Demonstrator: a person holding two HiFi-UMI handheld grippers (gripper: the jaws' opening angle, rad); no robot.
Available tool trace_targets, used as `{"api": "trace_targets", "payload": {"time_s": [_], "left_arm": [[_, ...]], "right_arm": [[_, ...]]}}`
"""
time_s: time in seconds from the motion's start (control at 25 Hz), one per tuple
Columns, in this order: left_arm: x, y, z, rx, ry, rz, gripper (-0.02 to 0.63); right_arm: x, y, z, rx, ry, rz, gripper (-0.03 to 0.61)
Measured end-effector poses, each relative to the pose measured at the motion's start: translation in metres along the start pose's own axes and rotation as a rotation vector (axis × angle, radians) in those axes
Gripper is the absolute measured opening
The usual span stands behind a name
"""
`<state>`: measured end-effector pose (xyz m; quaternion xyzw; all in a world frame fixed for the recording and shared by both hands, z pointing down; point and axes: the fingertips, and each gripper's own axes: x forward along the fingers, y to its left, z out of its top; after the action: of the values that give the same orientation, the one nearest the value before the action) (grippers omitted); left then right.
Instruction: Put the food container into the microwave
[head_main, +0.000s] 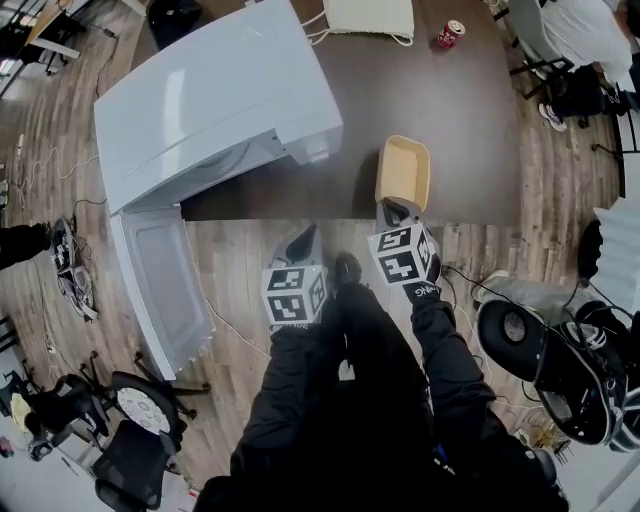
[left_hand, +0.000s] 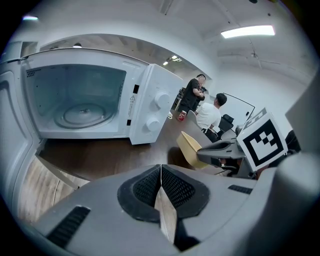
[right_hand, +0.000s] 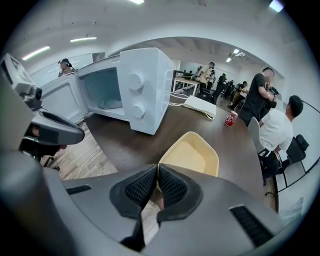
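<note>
The yellow food container (head_main: 405, 170) (right_hand: 192, 155) sits on the dark table (head_main: 440, 110), close to its front edge. My right gripper (head_main: 393, 210) (right_hand: 157, 167) is shut on the container's near rim, and its jaws hide that corner. The white microwave (head_main: 215, 95) (left_hand: 80, 102) stands to the left on the table with its door (head_main: 160, 285) swung wide open, and its glass turntable is bare. My left gripper (head_main: 305, 238) (left_hand: 161, 167) hangs shut and empty in front of the table, between the door and the container (left_hand: 190, 145).
A red can (head_main: 451, 33) (right_hand: 230, 118) and a white pad (head_main: 368, 18) lie at the table's far side. People stand and sit beyond the table. Office chairs (head_main: 140, 430) and cables crowd the wooden floor on both sides.
</note>
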<state>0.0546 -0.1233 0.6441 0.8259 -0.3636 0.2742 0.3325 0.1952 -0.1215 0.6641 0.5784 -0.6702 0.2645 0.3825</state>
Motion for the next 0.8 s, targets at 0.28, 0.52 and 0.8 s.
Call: {"api": "trace_targets", "payload": {"time_s": [0.28,0.52,0.8], "left_arm": [[-0.019,0.007,-0.005,-0.029,-0.030,0.021,0.034],[-0.040,0.020,-0.014,-0.057,-0.049,0.053,0.034],[-0.072,0.052,-0.030,-0.121,-0.070,0.125,0.034]], "right_arm": [[-0.025,0.028,0.008,-0.069,-0.024,0.018,0.032],[-0.050,0.068,0.012,-0.173,-0.042,0.059,0.032],[-0.071,0.126,0.016,-0.298,-0.061,0.141,0.032]]}}
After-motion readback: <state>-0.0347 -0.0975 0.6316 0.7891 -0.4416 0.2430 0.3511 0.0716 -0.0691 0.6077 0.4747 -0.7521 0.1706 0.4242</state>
